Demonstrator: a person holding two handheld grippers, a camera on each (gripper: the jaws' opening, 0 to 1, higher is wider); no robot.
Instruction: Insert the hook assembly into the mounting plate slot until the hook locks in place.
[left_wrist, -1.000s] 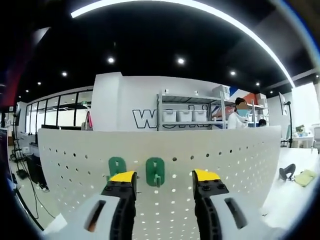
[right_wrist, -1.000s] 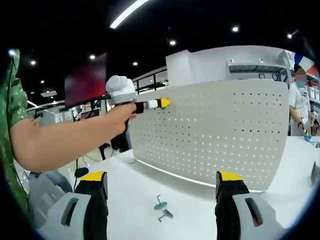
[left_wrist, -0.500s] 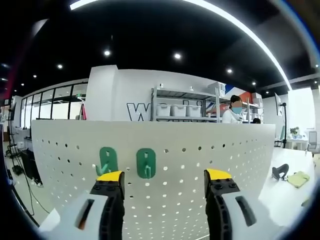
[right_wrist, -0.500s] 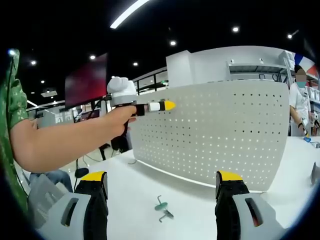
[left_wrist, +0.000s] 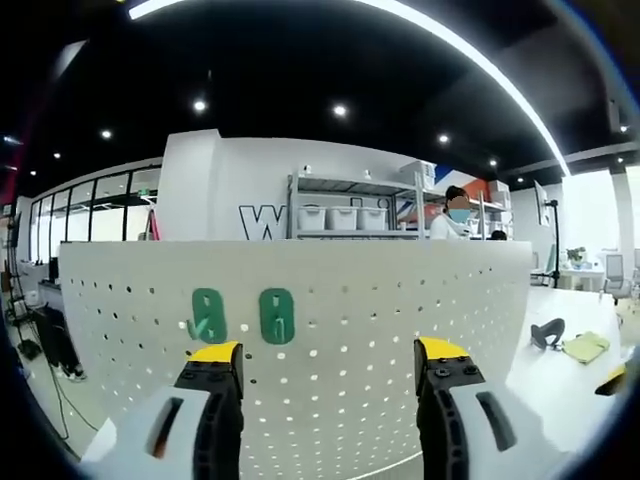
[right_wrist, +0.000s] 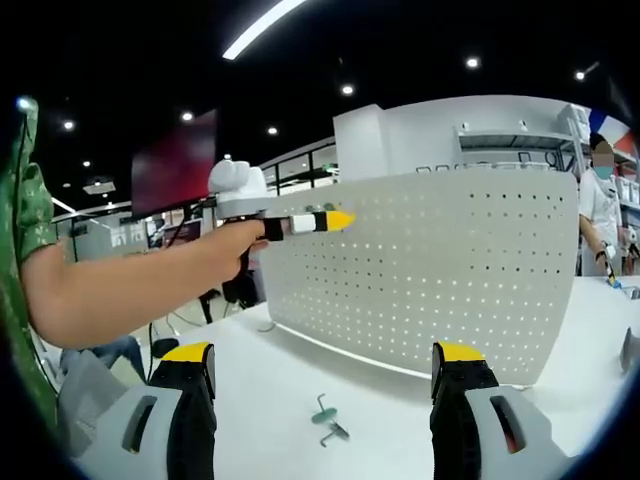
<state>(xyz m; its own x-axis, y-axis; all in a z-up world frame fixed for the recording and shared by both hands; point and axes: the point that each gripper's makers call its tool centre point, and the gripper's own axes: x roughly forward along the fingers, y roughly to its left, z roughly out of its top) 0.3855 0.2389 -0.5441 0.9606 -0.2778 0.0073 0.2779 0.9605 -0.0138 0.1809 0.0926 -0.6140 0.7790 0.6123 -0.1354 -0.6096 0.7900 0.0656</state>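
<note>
The white pegboard mounting plate (left_wrist: 360, 320) stands upright on the table. Two green hook assemblies (left_wrist: 207, 314) (left_wrist: 277, 315) hang on its face, side by side, upper left. My left gripper (left_wrist: 328, 352) is open in front of the board, below and right of them, with nothing between its yellow-tipped jaws. In the right gripper view a hand holds the left gripper (right_wrist: 338, 219) near the pegboard's (right_wrist: 440, 280) upper left edge. A loose green hook with metal prongs (right_wrist: 325, 418) lies on the table. My right gripper (right_wrist: 322, 352) is open just above it, holding nothing.
The white tabletop (right_wrist: 250, 380) stretches in front of the board. A bare forearm (right_wrist: 130, 290) crosses the left of the right gripper view. A black object (left_wrist: 545, 332) and a yellow-green cloth (left_wrist: 583, 346) lie at the right. A person (left_wrist: 455, 215) stands by shelves behind.
The left gripper's jaws have spread wider and it has drawn back from the board, so the two hung hooks look smaller. The right gripper has stayed put.
</note>
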